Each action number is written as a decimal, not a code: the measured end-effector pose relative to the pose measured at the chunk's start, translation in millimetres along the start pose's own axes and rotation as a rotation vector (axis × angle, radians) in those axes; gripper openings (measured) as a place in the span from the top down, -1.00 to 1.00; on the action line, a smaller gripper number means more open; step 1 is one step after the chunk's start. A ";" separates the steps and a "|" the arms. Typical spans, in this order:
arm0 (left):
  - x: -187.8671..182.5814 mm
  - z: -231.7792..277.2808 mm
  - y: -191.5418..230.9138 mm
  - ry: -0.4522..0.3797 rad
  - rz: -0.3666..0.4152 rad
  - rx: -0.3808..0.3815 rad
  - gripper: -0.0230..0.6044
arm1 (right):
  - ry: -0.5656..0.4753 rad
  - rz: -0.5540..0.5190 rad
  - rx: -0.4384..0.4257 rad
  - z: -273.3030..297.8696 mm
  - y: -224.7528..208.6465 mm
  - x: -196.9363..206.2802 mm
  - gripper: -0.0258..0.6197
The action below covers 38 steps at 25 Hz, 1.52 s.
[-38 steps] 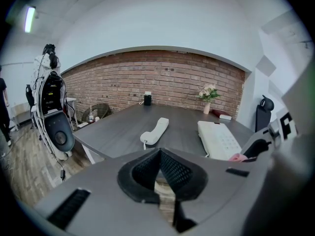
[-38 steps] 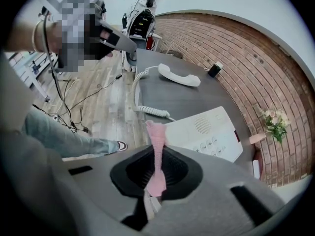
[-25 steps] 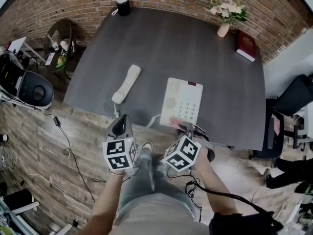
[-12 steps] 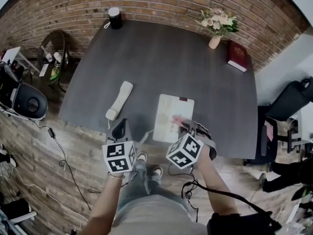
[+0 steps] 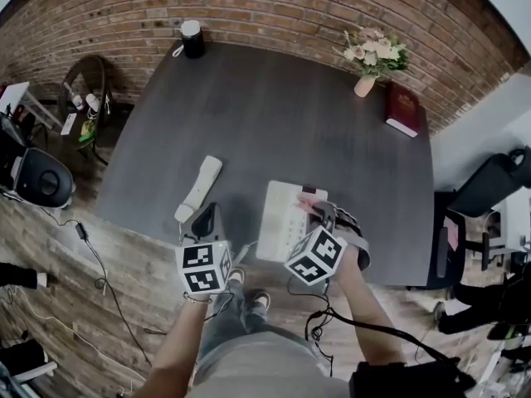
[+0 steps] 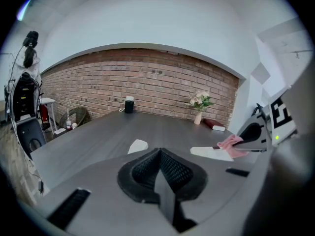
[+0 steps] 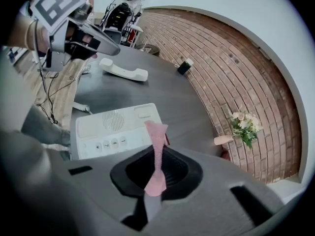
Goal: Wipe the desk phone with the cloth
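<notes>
Head view: dark desk (image 5: 274,114) by brick wall (image 5: 274,7); right gripper (image 5: 322,212) pinches cloth (image 5: 305,203) over phone (image 5: 278,218); left gripper (image 5: 207,215), jaws pressed together.

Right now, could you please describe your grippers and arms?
The left gripper and right gripper are grey with black ribbed jaws; each carries a white cube with black square markers. A black cable trails from the right one. Forearms are bare, with a thin band on the left wrist.

no legible text, desk phone (image 7: 114,128) key marks too small (blurred)
</notes>
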<state>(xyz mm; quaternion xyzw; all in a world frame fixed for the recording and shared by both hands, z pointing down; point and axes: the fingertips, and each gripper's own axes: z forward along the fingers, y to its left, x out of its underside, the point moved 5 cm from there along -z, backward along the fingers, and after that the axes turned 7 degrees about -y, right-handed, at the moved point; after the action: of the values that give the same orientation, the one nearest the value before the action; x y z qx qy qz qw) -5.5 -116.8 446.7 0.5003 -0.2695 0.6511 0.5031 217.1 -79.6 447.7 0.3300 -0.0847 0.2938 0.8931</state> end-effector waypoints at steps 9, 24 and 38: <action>1.8 23.0 1.1 0.020 -0.017 0.000 0.91 | 0.013 -0.051 0.022 23.3 -22.9 -2.4 0.86; 10.4 28.2 7.3 0.046 -0.018 0.001 0.91 | 0.028 -0.060 -0.004 42.0 -12.8 -0.5 0.86; 16.6 22.8 6.9 0.055 -0.014 0.000 0.91 | 0.028 -0.055 -0.018 40.0 -3.5 4.4 0.86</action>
<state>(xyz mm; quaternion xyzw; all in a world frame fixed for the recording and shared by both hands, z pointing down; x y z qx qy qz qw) -3.1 -132.3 471.2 0.4842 -0.2522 0.6611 0.5147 224.4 -105.2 478.1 0.3199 -0.0659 0.2731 0.9048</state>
